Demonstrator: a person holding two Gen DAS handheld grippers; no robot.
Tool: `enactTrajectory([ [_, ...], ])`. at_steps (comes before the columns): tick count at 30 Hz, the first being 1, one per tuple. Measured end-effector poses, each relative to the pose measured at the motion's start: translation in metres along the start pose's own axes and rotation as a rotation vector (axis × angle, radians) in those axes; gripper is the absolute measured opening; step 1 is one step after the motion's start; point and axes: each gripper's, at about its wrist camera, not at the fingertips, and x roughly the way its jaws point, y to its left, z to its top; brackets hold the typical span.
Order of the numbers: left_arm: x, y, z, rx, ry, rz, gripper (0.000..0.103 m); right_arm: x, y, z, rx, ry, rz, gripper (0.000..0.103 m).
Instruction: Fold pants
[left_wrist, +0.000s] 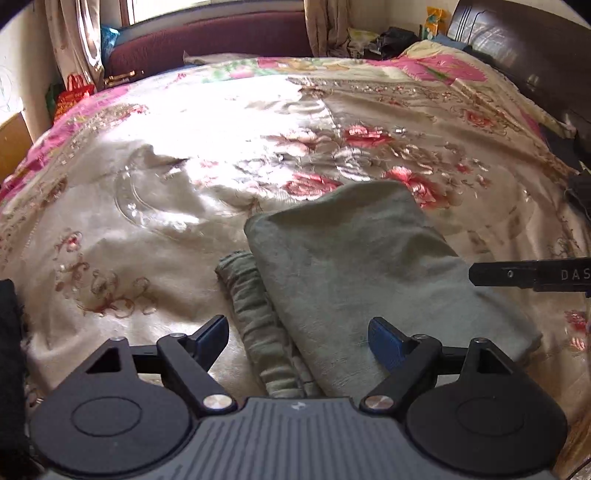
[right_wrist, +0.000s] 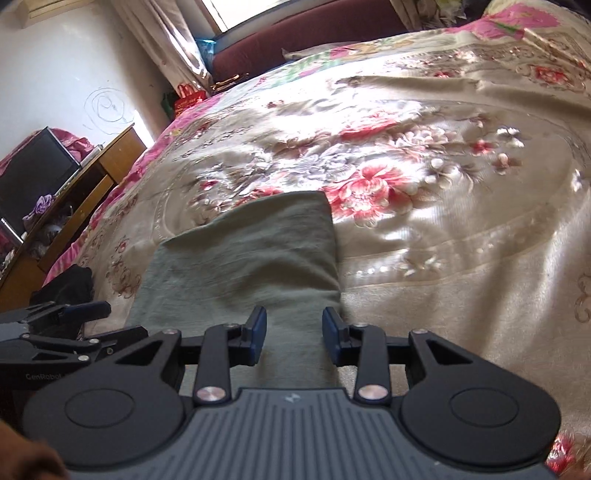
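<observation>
Your left wrist camera looks steeply down over its left gripper (left_wrist: 297, 341) at the near bed edge; your right one tilts, close over the right gripper (right_wrist: 294, 341). Both face the far window – sharing the folded pants (left_wrist: 362, 269) (right_wrist: 255, 254) and floral bedspread (left_wrist: 147, 221) (right_wrist: 443, 240).

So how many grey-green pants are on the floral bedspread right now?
1: the grey-green fleece pants, folded, lie on the floral bedspread under both grippers. More may be hidden beyond view.
</observation>
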Motion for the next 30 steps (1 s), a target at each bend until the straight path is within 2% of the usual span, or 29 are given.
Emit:
enactTrajectory([
  [2,0.012,0.002,-0.001,0.001,0.035,-0.035,0.074,0.003,-0.008,0.0,0.025,0.019,0.015,0.035],
  [3,0.013,0.003,-0.001,0.001,0.038,-0.05,0.068,0.005,-0.009,0.0,0.019,0.024,0.017,0.036],
  [5,0.01,0.007,0.001,0.002,0.033,-0.051,0.048,0.008,-0.008,0.0,-0.005,0.036,0.019,0.041],
  [7,0.01,0.015,0.006,-0.005,0.04,-0.042,0.035,0.012,-0.006,-0.001,-0.02,0.068,0.032,0.045],
  [8,0.011,0.018,0.008,-0.006,0.042,-0.035,0.033,0.014,-0.005,-0.002,-0.03,0.088,0.037,0.045],
  [12,0.017,0.017,0.004,0.05,0.05,0.023,0.032,0.006,0.001,-0.016,-0.068,0.16,0.067,0.045],
  [15,0.023,0.011,-0.002,0.086,0.035,0.057,0.037,0.004,-0.003,-0.023,-0.069,0.177,0.066,0.044],
  [17,0.016,0.012,-0.002,0.104,0.019,0.073,0.048,0.0,-0.002,-0.018,-0.065,0.187,0.054,0.044],
  [19,0.004,0.017,-0.001,0.108,0.0,0.095,0.054,-0.011,0.007,-0.016,-0.119,0.173,0.043,0.046],
  [20,0.0,0.019,0.0,0.106,-0.005,0.093,0.054,-0.016,0.012,-0.017,-0.149,0.174,0.053,0.046],
  [22,-0.003,0.021,0.002,0.091,-0.016,0.065,0.055,-0.018,0.02,-0.021,-0.159,0.193,0.086,0.055],
  [23,0.0,0.022,0.004,0.082,-0.01,0.049,0.056,-0.017,0.024,-0.025,-0.164,0.194,0.093,0.056],
  [25,0.015,0.02,0.007,0.083,0.018,0.065,0.056,-0.01,0.035,-0.031,-0.22,0.2,0.084,0.06],
  [27,0.025,0.02,0.01,0.082,0.028,0.076,0.057,-0.008,0.043,-0.032,-0.257,0.196,0.053,0.06],
  [30,0.017,0.024,0.01,0.073,0.019,0.029,0.055,-0.019,0.045,-0.019,-0.276,0.158,0.072,0.059],
])
